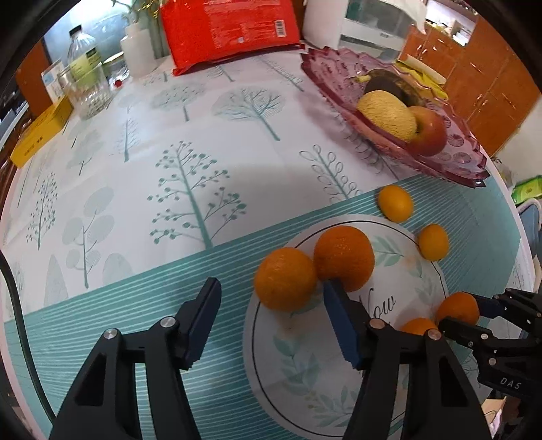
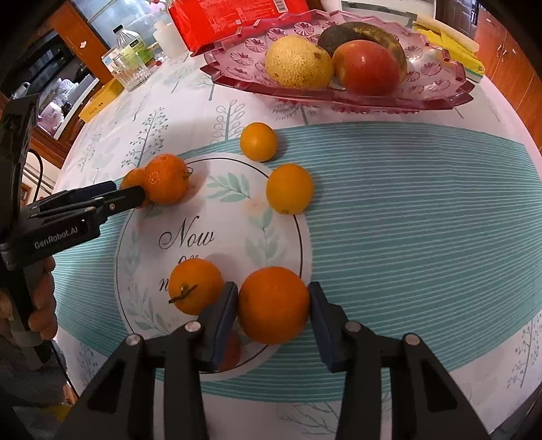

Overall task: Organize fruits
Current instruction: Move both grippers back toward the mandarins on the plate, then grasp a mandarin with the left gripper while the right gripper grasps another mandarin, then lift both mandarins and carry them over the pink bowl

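The round table [image 2: 423, 210], under a tree-print cloth with a teal striped band, takes up nearly everything. At its far side stands the pink glass tray [image 2: 437, 91], already holding a yellow pear [image 2: 298, 62], a red apple [image 2: 367, 66] and a dark, overripe banana [image 2: 362, 28].

Nearer, six oranges lie loose around the cloth's printed circle. The right gripper [image 2: 272, 316] brackets the big orange [image 2: 272, 304]: both blue pads sit at its flanks and look to be touching, though I cannot tell how firmly they press. A stemmed orange [image 2: 194, 286] lies just left of that gripper's left finger.

The left gripper [image 1: 271, 313] stands spread, pinching nothing. The nearer orange [image 1: 286, 279] of a touching pair sits between its jaws, ahead of the pads, while its right finger rests in front of the second orange [image 1: 344, 259]. Two small yellow-orange fruits [image 2: 289, 188] lie farther off, toward the tray.

Risks, as I judge them: round, smooth peel may squirt out of a light or off-centre pinch and roll off the table; the left finger could shove the neighbour orange aside when closing.
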Motion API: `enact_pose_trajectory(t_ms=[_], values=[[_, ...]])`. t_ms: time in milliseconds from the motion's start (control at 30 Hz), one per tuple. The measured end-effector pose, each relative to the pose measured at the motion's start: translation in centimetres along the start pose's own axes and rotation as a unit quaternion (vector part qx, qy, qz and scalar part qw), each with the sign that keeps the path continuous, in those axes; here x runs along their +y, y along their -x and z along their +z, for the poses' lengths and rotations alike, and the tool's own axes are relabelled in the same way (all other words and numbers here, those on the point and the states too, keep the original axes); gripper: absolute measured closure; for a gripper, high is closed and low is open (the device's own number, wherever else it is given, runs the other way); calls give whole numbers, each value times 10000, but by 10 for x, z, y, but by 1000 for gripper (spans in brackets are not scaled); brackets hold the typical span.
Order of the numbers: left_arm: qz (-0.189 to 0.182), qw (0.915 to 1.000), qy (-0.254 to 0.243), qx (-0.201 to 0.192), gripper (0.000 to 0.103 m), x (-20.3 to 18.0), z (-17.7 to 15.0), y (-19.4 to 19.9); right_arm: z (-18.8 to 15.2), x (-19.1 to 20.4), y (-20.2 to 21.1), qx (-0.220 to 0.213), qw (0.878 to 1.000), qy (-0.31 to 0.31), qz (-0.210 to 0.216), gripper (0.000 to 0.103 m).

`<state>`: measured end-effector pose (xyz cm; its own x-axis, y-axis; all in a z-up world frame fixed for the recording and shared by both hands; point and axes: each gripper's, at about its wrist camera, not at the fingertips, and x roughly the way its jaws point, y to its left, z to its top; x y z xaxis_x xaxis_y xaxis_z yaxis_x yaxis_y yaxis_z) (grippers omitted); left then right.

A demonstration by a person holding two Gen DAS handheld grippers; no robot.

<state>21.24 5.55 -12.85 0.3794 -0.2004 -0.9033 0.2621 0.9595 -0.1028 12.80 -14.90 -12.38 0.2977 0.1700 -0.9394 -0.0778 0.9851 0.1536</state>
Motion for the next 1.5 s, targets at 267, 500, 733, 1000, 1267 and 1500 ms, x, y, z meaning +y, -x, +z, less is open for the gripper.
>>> enact_pose_trajectory(t_ms=[267, 500, 733, 1000, 1267, 1500], values=[[-183, 9996, -178, -110, 64, -7, 1, 4, -3, -6, 2, -29, 9999, -47, 99, 62], [-194, 9996, -185, -2, 66, 1, -1, 1, -12, -15, 8, -65, 9997, -182, 126, 62], [-160, 9992, -362, 84, 66, -1, -6, -2, -18, -19, 13, -110, 9996, -247, 100, 62], [11, 9990, -441, 25, 68, -8, -4, -6, -27, -21, 15, -159, 9994, -280, 133, 62], [-27, 9992, -397, -95, 68, -12, -6, 35, -24, -15, 37, -567, 9983, -160, 48, 63], [-7, 9960, -599, -658, 68, -33, 15, 100, -13, -17, 68, -1060, 9943, -113, -91, 63]])
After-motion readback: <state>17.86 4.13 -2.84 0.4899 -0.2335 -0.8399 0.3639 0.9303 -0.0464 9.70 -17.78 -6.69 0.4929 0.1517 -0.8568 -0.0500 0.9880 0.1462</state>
